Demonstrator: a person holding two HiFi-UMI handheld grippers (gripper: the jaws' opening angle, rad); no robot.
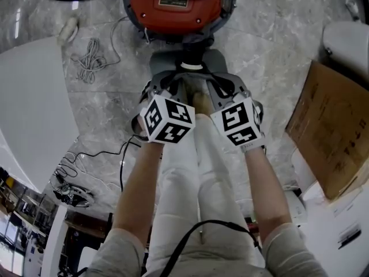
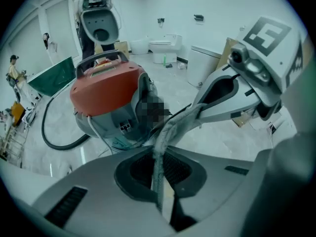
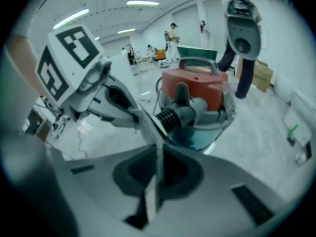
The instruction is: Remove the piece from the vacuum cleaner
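Head view looks down on two bare arms reaching out over a shiny grey stone floor [image 1: 109, 105]; each hand holds a gripper with a black-and-white cube on top. The vacuum cleaner [image 1: 173, 4] sits on the floor just past them; it is round, with a smooth red top, a grey plastic body and a see-through tub [image 3: 205, 135] at the bottom; a black ribbed spout [image 3: 170, 116] sticks out of its front, towards the grippers. A thick black hose [image 2: 54, 142] curls on the floor beside it; a thin white cord [image 1: 89, 56] lies in a tangle nearby; a flat brown cardboard box [image 1: 334, 131] leans at the right.

The piece [image 2: 170, 132] is thin and flat, pale, with a soft fuzzy edge; it is up in the air in front of the vacuum, close to the spout. The left gripper [image 2: 159, 181] has its jaws squeezed tight on one end; the right gripper [image 3: 157, 177] has its jaws squeezed tight on the other end. The piece's long way runs from one gripper across to the other; in the left gripper view it slants up and to the right.
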